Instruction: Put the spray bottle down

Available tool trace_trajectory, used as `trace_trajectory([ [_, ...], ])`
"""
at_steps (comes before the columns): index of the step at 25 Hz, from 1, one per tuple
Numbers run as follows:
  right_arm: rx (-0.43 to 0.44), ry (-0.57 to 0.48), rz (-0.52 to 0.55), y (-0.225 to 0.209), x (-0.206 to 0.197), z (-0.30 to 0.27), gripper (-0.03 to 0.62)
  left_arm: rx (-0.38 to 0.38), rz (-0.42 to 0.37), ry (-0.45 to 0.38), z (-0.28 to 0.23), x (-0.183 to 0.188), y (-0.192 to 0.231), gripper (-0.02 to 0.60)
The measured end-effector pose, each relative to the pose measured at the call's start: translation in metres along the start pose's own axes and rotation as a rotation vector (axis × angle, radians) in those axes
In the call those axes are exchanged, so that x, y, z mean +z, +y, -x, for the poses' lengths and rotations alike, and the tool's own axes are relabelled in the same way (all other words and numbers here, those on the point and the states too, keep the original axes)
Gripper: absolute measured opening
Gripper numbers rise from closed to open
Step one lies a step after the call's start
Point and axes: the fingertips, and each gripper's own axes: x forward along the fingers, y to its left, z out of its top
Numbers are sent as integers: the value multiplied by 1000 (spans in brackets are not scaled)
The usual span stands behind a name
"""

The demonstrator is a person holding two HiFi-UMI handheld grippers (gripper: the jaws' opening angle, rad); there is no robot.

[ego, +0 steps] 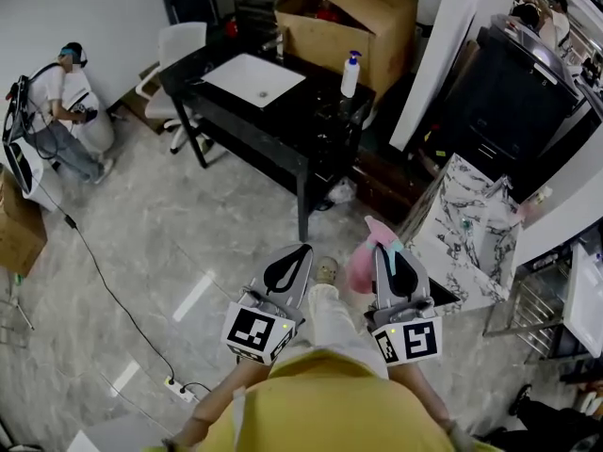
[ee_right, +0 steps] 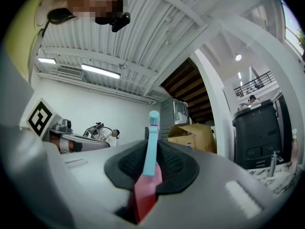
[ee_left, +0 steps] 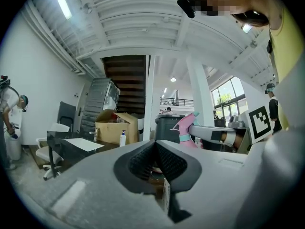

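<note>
The pink spray bottle [ego: 361, 264] with a teal trigger hangs above the marble floor, and my right gripper [ego: 388, 249] is shut on it. In the right gripper view the teal part stands upright between the pads [ee_right: 128, 163], with the bottle's pink body [ee_right: 146, 192] below it. My left gripper [ego: 301, 251] is level beside it, shut, with nothing in it. In the left gripper view its black pads [ee_left: 138, 161] meet, and the spray bottle [ee_left: 186, 127] shows to the right.
Ahead is a black table [ego: 283, 135] with a white basin [ego: 252, 78], a pump bottle [ego: 350, 73] and a cardboard box [ego: 350, 17]. A marble-topped counter [ego: 466, 238] stands at the right. A person [ego: 58, 111] crouches at far left. A power strip [ego: 177, 389] lies on the floor.
</note>
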Motion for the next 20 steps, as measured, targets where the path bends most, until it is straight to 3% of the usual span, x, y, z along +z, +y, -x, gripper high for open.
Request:
trace_trajectory([
  [7,17,-31,-14,-36,-23,-60,47,2,-30,13,-59,-14,35,3],
  [20,96,-31,-31,-146,-47,-236,47,21,-25,6,-235,3,123,3],
])
